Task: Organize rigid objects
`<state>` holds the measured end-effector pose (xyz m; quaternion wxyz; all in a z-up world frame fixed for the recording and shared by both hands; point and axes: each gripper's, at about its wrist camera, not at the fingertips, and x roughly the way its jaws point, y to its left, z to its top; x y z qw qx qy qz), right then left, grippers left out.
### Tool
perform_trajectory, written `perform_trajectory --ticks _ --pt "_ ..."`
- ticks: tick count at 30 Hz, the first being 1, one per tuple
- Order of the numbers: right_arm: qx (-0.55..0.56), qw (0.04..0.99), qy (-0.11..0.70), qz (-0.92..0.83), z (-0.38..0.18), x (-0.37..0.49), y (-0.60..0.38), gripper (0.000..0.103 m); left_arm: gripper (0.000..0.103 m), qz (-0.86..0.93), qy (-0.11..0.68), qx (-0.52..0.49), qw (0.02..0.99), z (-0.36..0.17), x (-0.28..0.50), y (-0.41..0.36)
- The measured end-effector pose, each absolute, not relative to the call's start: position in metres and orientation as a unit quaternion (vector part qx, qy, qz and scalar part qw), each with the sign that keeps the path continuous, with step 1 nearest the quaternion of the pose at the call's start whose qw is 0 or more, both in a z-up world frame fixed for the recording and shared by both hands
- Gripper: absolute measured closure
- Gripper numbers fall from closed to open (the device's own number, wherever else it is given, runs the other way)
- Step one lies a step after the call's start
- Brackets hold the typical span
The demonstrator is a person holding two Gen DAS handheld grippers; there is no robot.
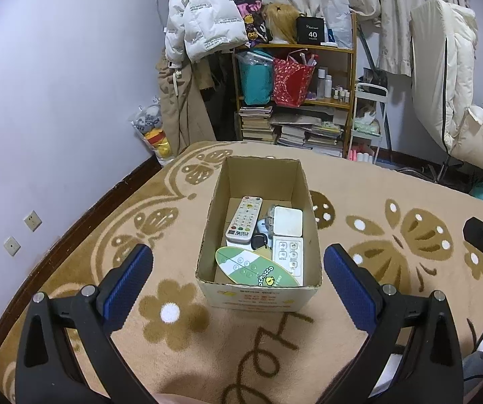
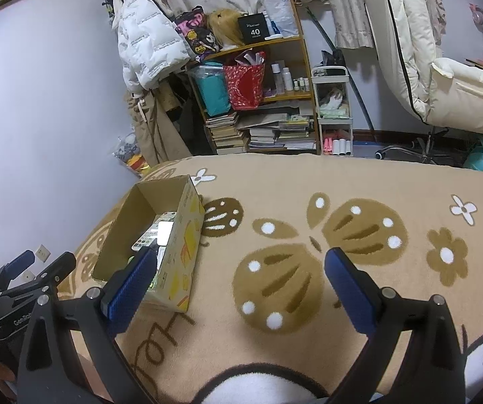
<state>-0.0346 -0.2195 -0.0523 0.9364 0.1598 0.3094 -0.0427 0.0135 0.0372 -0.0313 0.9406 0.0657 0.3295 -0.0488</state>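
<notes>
An open cardboard box point(image 1: 258, 289) stands on a beige patterned blanket point(image 1: 393, 202). Inside lie a white remote point(image 1: 244, 219), a white square adapter point(image 1: 287, 221), a white button panel point(image 1: 288, 256), a black key fob point(image 1: 258, 240) and a green oval remote point(image 1: 255, 267). My left gripper point(image 1: 238, 269) hangs open just in front of the box, nothing between its blue pads. In the right wrist view the same box point(image 2: 181, 256) sits at the left. My right gripper point(image 2: 241, 269) is open and empty over the butterfly pattern, to the right of the box.
A cluttered wooden shelf point(image 1: 352, 77) with books, bags and bottles stands behind the bed, beside hanging coats point(image 1: 201, 17). A cream chair point(image 1: 457, 101) is at the right. The left gripper's body point(image 2: 22, 282) shows at the lower left of the right wrist view.
</notes>
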Motion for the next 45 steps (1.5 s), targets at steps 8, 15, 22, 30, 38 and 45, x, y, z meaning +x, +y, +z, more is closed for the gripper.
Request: perform_trajectory --ticks 8,15,22,30,38,45 --pt "0.160 0.935 0.316 -0.039 -0.053 -0.033 -0.220 0.000 0.002 -0.048 0.327 0.075 0.941 -0.032 0.012 0.036" --pt "0.153 0.935 0.319 -0.035 -0.054 -0.030 -0.215 0.000 0.002 -0.050 0.325 0.077 0.941 -0.033 0.012 0.032" --pt "0.152 0.934 0.322 -0.034 -0.055 -0.031 -0.216 0.000 0.002 -0.048 0.321 0.086 0.942 -0.032 0.011 0.030" --pt "0.153 0.933 0.324 -0.033 -0.056 -0.030 -0.215 0.000 0.002 -0.049 0.323 0.090 0.941 -0.032 0.011 0.029" --pt "0.153 0.933 0.325 -0.034 -0.056 -0.030 -0.214 0.000 0.002 -0.050 0.323 0.091 0.941 -0.033 0.011 0.028" --pt "0.153 0.933 0.325 -0.034 -0.056 -0.030 -0.214 0.000 0.002 -0.044 0.324 0.094 0.940 -0.036 0.011 0.029"
